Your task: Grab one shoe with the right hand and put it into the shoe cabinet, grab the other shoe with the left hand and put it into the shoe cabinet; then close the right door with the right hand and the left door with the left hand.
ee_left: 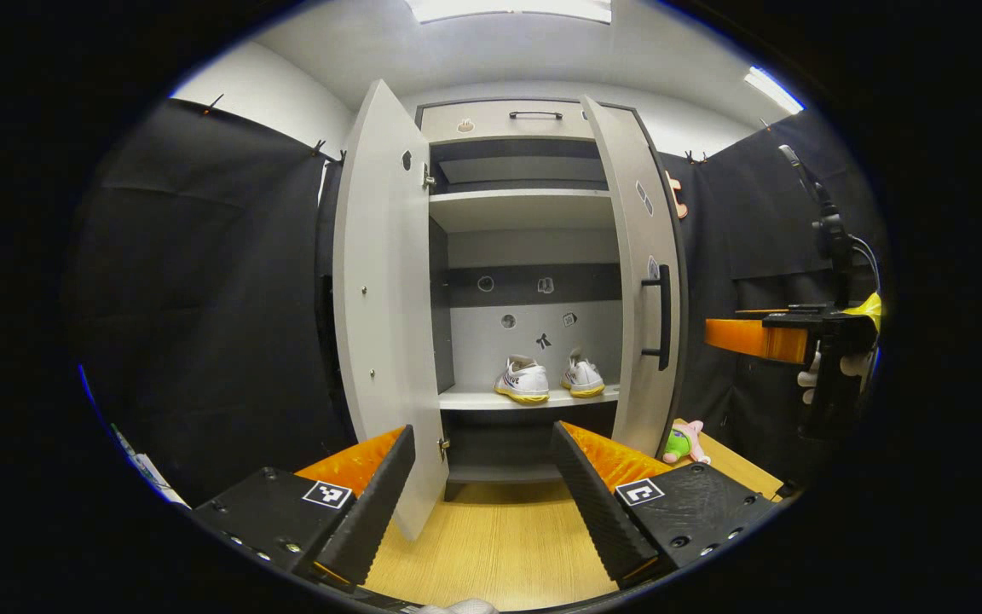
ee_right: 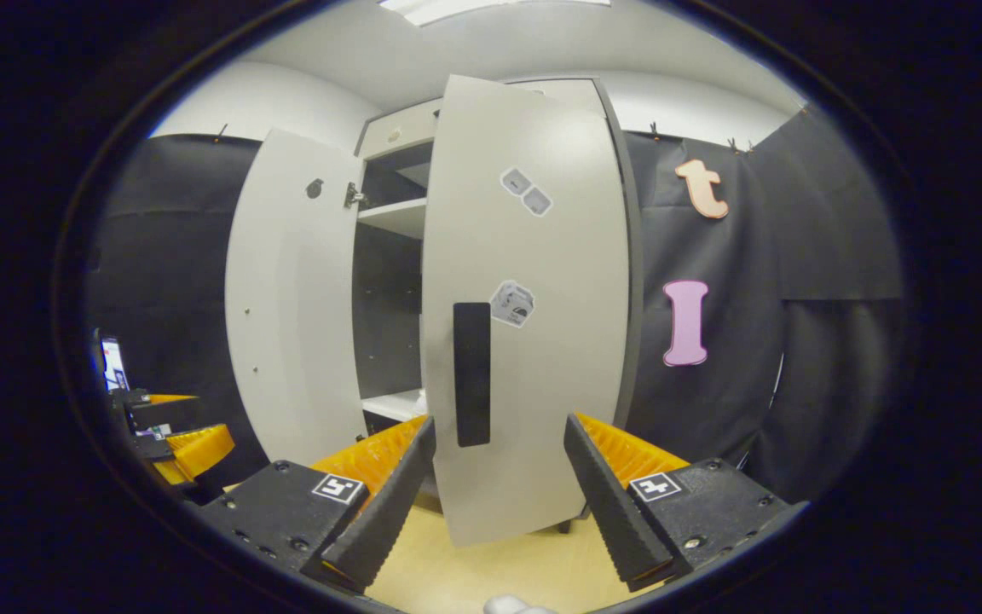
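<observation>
Two white shoes with yellow soles, one point(ee_left: 522, 380) on the left and one point(ee_left: 583, 376) on the right, stand side by side on a shelf point(ee_left: 474, 398) inside the grey shoe cabinet point(ee_left: 508, 119). Both doors are ajar: the left door point(ee_left: 384, 290) and the right door point(ee_left: 643, 281) with its black handle point(ee_left: 663, 317). My left gripper point(ee_left: 482, 473) is open and holds nothing, a little back from the cabinet. My right gripper point(ee_right: 499, 465) is open in front of the right door point(ee_right: 525, 298), its handle point(ee_right: 471, 373) between the fingers' line but apart. The right gripper point(ee_left: 798, 337) shows at the far right, held by a hand.
A small green and pink plush toy point(ee_left: 684, 441) lies on the wooden floor point(ee_left: 499, 546) beside the right door's foot. Black cloth walls close in on both sides. The left gripper point(ee_right: 176, 435) shows low at the left in the right gripper view.
</observation>
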`<state>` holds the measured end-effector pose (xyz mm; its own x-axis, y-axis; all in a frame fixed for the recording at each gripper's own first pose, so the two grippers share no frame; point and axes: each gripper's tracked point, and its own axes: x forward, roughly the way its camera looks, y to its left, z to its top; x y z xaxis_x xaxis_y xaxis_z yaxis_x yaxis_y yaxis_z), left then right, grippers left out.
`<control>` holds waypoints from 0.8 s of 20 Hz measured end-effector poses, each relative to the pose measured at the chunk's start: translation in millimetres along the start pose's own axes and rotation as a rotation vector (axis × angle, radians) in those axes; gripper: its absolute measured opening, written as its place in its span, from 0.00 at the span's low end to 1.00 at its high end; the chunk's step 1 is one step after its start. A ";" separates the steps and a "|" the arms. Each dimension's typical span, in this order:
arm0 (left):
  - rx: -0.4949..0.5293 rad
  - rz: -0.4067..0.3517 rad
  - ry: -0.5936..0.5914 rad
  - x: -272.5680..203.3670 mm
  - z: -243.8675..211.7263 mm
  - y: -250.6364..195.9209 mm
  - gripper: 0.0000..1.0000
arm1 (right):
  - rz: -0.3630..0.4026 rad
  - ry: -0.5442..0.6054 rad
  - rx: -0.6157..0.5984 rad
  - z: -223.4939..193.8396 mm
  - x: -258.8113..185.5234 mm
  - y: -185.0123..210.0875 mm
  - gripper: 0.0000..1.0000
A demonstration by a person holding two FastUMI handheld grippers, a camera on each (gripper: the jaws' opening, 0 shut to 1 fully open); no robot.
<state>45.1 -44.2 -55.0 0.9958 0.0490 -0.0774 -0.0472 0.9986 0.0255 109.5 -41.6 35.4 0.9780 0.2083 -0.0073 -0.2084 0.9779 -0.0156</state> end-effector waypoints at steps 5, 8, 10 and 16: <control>0.006 0.016 -0.015 2.2 5.7 38.2 0.96 | -0.014 0.022 -0.010 -12.4 -26.3 19.6 0.99; 0.021 0.047 -0.033 9.7 13.0 75.2 0.96 | -0.031 0.048 -0.012 -25.5 -42.3 33.2 0.94; 0.031 0.074 -0.046 17.6 17.8 103.3 0.96 | -0.045 0.065 -0.008 -33.4 -53.5 41.3 0.94; 0.049 0.154 -0.105 52.4 38.1 188.2 0.96 | -0.116 0.101 0.005 -51.7 -86.8 58.7 0.98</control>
<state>91.4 145.5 -16.3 0.9800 0.1958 0.0355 -0.1980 0.9771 0.0776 12.2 -3.1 -16.5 0.9901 0.0918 -0.1061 -0.0941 0.9954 -0.0171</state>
